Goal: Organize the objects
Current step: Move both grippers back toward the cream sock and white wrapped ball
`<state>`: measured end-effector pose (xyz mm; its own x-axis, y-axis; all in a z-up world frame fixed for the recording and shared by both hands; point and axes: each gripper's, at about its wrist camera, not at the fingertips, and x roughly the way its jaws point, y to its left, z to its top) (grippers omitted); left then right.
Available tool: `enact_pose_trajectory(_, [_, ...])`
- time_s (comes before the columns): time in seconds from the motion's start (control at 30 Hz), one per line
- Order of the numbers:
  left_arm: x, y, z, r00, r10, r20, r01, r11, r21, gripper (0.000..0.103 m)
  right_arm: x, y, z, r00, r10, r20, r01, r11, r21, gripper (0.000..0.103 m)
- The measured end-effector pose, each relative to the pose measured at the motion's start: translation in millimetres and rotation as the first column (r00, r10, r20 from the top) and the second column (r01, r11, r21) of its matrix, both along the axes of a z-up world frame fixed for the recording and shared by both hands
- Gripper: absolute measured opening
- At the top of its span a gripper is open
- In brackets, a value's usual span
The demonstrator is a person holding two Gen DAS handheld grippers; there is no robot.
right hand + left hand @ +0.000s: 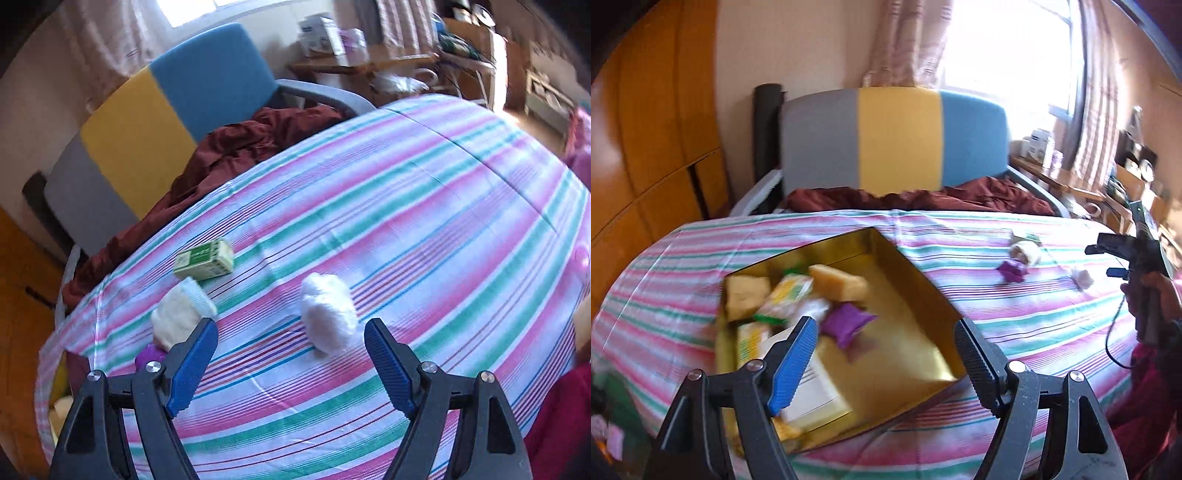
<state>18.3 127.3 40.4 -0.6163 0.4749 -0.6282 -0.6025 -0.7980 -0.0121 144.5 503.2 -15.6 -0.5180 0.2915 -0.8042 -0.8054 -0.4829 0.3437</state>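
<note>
A gold open box (pixel 916 295) lies on the striped bedsheet (pixel 1015 317) and holds several snack packets, among them a purple packet (pixel 847 323), a yellow cake piece (pixel 838 282) and a white flat box (pixel 816 391). My left gripper (pixel 886 365) is open and empty above the box's near side. My right gripper (pixel 291 365) is open and empty just short of a white fluffy packet (pixel 328 314). A cream packet (pixel 181 314), a purple packet (pixel 149 356) and a green box (pixel 205 264) lie to its left. The right gripper also shows in the left wrist view (pixel 1126 254).
A dark red blanket (pixel 229 147) is bunched at the bed's head, below a grey, yellow and blue headboard (pixel 897 136). A wooden wardrobe (pixel 646 147) stands left. A cluttered desk (pixel 369 62) stands beyond the bed by the window.
</note>
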Motion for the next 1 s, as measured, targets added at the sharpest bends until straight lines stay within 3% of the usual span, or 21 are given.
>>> enact_pose_trajectory(0.1, [1, 34, -3, 0.998, -0.065, 0.009, 0.065, 0.998, -0.017, 0.079, 9, 9, -8, 0.999, -0.048, 0.023, 0.049, 0.998, -0.049, 0.083])
enact_pose_trajectory(0.2, [2, 69, -7, 0.991, -0.126, 0.040, 0.127, 0.992, -0.018, 0.079, -1, 3, -14, 0.999, 0.008, 0.033, -0.006, 0.997, -0.082, 0.083])
enact_pose_trajectory(0.43, [7, 137, -22, 0.969, -0.234, 0.081, 0.240, 0.967, -0.084, 0.079, -29, -30, 1, 0.982, 0.159, 0.097, -0.165, 0.984, 0.059, 0.083])
enact_pose_trajectory(0.53, [3, 159, -29, 0.962, -0.256, 0.096, 0.267, 0.957, -0.116, 0.079, -31, -32, 2, 0.979, 0.185, 0.086, -0.190, 0.980, 0.060, 0.083])
enact_pose_trajectory(0.8, [-19, 202, -47, 0.950, -0.250, 0.188, 0.279, 0.949, -0.149, 0.079, -12, -9, -4, 0.997, 0.071, 0.029, -0.070, 0.997, -0.035, 0.083])
enact_pose_trajectory(1.0, [-38, 231, -57, 0.947, -0.242, 0.211, 0.281, 0.943, -0.177, 0.079, -1, 1, -7, 0.999, 0.025, -0.024, -0.028, 0.994, -0.103, 0.083])
